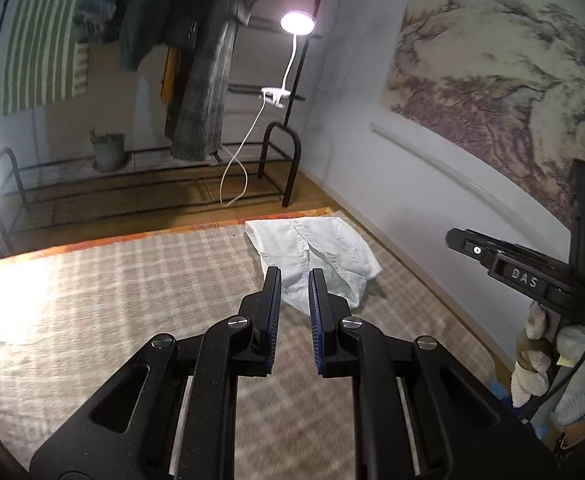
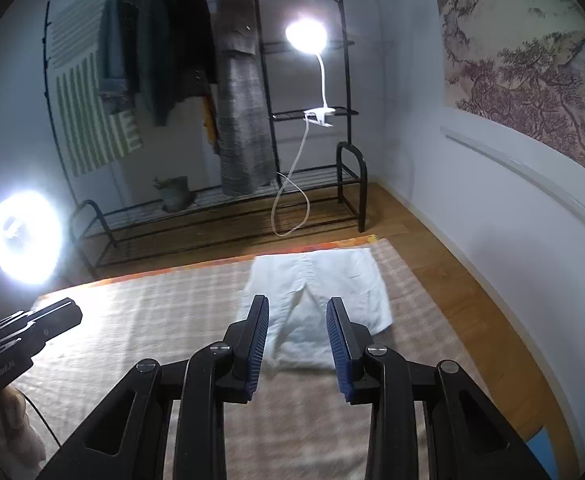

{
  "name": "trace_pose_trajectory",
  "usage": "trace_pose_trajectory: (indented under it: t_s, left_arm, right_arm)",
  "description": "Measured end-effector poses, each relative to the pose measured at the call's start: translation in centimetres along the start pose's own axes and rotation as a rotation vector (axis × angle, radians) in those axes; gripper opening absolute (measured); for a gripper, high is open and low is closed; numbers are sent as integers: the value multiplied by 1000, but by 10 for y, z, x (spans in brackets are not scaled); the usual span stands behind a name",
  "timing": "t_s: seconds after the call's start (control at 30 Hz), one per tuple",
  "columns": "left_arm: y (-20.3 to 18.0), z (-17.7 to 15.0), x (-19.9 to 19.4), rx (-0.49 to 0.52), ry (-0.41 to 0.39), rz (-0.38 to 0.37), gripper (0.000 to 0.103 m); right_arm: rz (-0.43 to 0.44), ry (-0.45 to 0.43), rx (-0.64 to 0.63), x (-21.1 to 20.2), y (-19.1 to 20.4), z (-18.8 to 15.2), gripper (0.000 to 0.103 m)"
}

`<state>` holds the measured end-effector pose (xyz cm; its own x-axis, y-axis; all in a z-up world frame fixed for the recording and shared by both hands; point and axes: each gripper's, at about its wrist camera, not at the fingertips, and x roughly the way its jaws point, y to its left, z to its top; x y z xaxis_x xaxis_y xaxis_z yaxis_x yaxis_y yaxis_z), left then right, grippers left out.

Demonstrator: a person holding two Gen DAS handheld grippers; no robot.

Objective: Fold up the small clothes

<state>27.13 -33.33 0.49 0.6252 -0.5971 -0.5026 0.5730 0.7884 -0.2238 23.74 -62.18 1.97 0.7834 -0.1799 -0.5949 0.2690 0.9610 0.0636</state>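
Observation:
A pair of small white shorts (image 1: 316,254) lies on a beige checked mat (image 1: 112,300), near its far right corner. It also shows in the right wrist view (image 2: 316,292), spread flat with the legs towards me. My left gripper (image 1: 294,276) is open and empty, above the near edge of the shorts. My right gripper (image 2: 298,304) is open and empty, hovering over the shorts' legs. The right gripper shows at the right edge of the left wrist view (image 1: 524,268). The left gripper shows at the left edge of the right wrist view (image 2: 24,332).
A black clothes rack (image 2: 312,112) with hanging clothes stands beyond the mat on a wooden floor (image 2: 432,248). A clip lamp (image 2: 306,36) and a ring light (image 2: 24,236) shine brightly. A white wall (image 2: 492,208) runs along the right.

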Motion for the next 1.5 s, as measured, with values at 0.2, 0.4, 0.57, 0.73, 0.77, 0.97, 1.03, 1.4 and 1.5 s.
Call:
trace_pose_trajectory:
  t_s: [0.2,0.4,0.57,0.73,0.77,0.97,1.03,1.4,1.5]
  left_arm:
    - [-1,-27,-67,24,-41,9,12]
    - [12,-63,-112,10,-40,-7,29]
    - [16,-89,-131,56,-59,6,32]
    - [24,-103,-134,59,-73,18,52]
    - [26,-105,-134,61,-75,23,53]
    - [32,-114,-130,78,-85,63,77]
    - [33,-116,-128,83,-74,73,82]
    - [32,-121,-130,59,-45,137,100]
    - [32,-122,-130,73,-56,155,103]
  right_arm:
    - [41,-34,4,-57,35,-26,30]
    - [50,-46,2,-93,67,-66,31]
    - [40,-49,-11,-105,87,-101,37]
    - [42,-70,36,-106,94,-125,55]
    - [38,-72,40,-105,94,-128,57]
    - [12,-77,62,-93,94,-140,77]
    - [14,-89,72,-94,95,-140,89]
    - [-34,-136,75,-95,96,-140,103]
    - [-54,-142,74,-94,94,-140,103]
